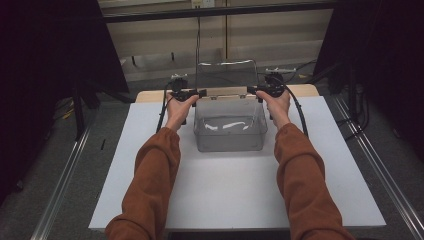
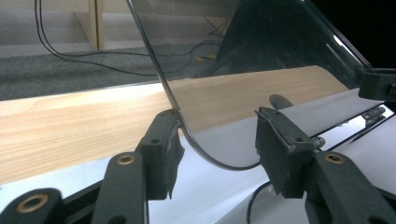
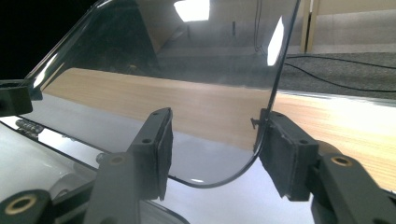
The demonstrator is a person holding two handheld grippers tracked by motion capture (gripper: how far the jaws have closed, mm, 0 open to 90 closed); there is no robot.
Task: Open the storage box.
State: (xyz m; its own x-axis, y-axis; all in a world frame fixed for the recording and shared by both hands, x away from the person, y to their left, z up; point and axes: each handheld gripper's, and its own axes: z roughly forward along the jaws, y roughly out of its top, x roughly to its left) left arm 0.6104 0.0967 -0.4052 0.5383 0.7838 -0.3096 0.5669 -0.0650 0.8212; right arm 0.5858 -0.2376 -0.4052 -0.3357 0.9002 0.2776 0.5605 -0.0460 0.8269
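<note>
The clear lid [image 1: 222, 74] stands raised behind the bin [image 1: 230, 132]; left gripper [image 2: 217, 140] and right gripper [image 3: 215, 140], both released, straddle its corners. Letting go looks nearly done.

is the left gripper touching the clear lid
Touching. In the left gripper view the clear lid's curved edge rests against one pad of the left gripper, while the other pad stands clear of it, so the jaws are not clamped.
</note>
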